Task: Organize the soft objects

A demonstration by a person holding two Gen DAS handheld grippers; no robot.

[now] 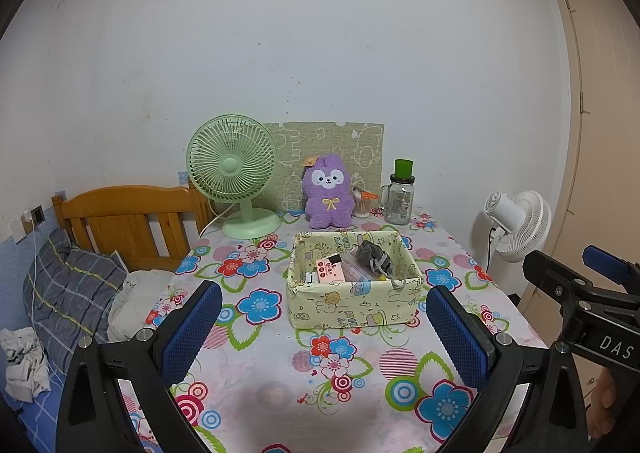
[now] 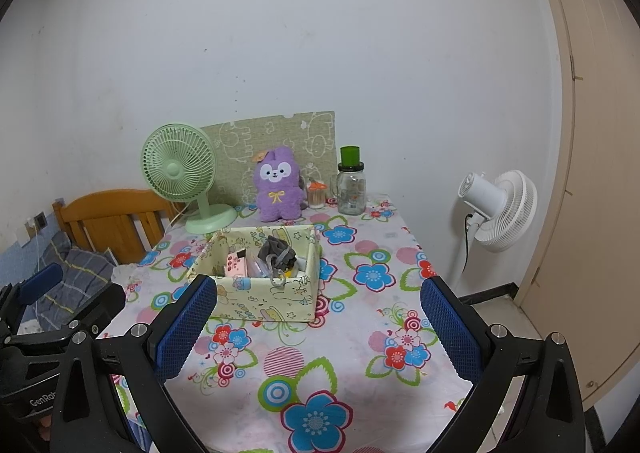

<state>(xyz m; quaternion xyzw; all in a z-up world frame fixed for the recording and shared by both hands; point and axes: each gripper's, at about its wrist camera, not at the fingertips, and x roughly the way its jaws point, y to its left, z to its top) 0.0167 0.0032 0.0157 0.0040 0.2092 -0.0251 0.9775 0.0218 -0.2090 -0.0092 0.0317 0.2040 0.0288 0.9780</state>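
Note:
A purple plush bunny [image 1: 329, 192] [image 2: 277, 184] sits upright at the back of the floral table, against a green patterned board. In front of it stands a pale yellow fabric box [image 1: 352, 303] [image 2: 264, 303] holding a grey soft pouch [image 1: 371, 253] [image 2: 278, 251], a pink case [image 1: 330, 270] and other small items. My left gripper [image 1: 324, 319] hovers open over the near table, short of the box. My right gripper [image 2: 318, 317] is open too, with the box's near right corner between its blue pads. Neither holds anything.
A green desk fan [image 1: 234, 173] [image 2: 180, 173] stands back left, a glass jar with a green lid [image 1: 400, 193] [image 2: 351, 185] and a small cotton-swab jar [image 1: 362, 205] back right. A bed with wooden headboard [image 1: 124, 217] lies left, a white floor fan [image 1: 516, 225] [image 2: 500, 209] right.

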